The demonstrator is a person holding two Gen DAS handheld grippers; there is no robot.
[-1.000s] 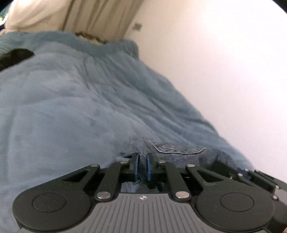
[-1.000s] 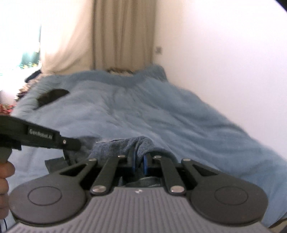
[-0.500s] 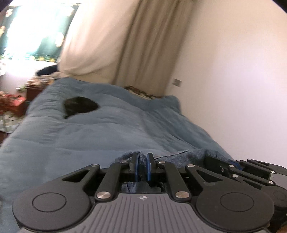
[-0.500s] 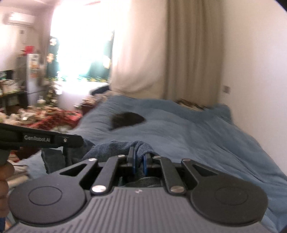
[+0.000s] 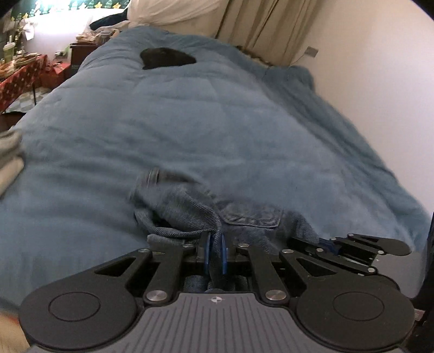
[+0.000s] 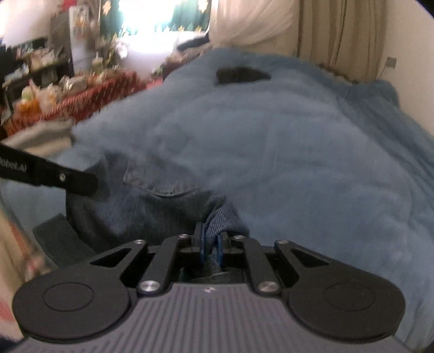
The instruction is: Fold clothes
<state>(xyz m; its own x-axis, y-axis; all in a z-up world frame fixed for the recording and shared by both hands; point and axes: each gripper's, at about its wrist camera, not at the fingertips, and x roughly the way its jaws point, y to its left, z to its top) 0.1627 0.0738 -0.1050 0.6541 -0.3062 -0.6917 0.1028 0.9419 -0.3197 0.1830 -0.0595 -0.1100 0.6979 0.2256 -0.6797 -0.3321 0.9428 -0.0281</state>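
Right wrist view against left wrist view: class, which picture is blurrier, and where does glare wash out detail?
Right wrist view: blurrier, the blanket and red table smeared, the window blown white. Left wrist view: sharper, though the jeans blur at their far edge; mild glare top left.

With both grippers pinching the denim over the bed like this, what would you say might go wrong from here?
1. The left gripper and right gripper each pinch only a thin edge of the denim garment; it may slip free.
2. The garment is bunched, so it could land creased on the blue blanket.
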